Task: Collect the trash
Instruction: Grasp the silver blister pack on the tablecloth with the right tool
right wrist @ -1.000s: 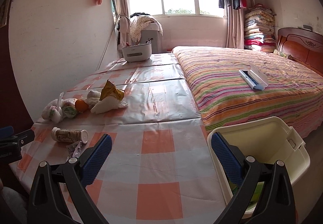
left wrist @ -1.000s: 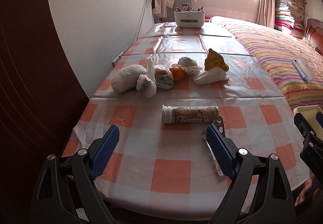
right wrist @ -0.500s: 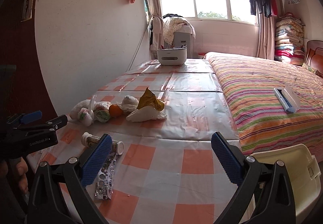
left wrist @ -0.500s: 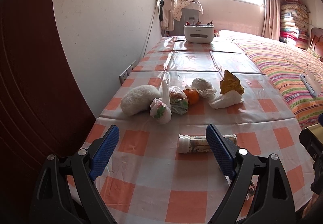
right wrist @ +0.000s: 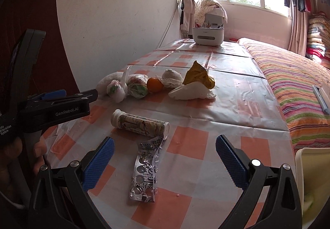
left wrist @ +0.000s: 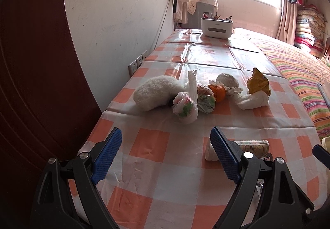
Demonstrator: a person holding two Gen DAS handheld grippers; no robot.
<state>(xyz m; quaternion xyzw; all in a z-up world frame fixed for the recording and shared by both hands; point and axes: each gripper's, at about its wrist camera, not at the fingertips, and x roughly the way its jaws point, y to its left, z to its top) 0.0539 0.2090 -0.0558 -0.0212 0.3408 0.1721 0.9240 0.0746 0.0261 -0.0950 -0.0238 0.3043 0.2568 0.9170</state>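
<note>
Left wrist view: the left gripper (left wrist: 166,153) has its jaws wide with nothing between them, low in the frame over the checked table (left wrist: 156,169). The tube (left wrist: 250,146) lies on its side at lower right, its capped end half hidden behind the right-hand finger. Mid-frame sits a row of candidates for trash: a white fluffy bundle (left wrist: 155,92), a knotted bag (left wrist: 185,107), a second bag (left wrist: 205,99), an orange (left wrist: 219,92), a lace-edged ball (left wrist: 228,82) and a yellow wrapper (left wrist: 257,84) resting on white tissue (left wrist: 252,102). If this hand takes the knotted bag, I would approach low and centre the jaws on its body, not on the thin upright tail, which would likely slip.

Right wrist view: the right gripper (right wrist: 164,161) is also spread wide and empty. A foil blister strip (right wrist: 145,173) lies between its fingers on the table, lower centre, its curled far end touching the tube (right wrist: 140,122). This looks like the nearest pick. The strip is flat and thin, so pinching across its width near the raised curled end should work better than scraping at the flat end; keep the fingers clear of the tube, which would roll. The bin (right wrist: 312,179) shows at the lower right edge, just beside the table, so the carry would be short. The left gripper (right wrist: 59,101) is at left, well apart from the strip.
</note>
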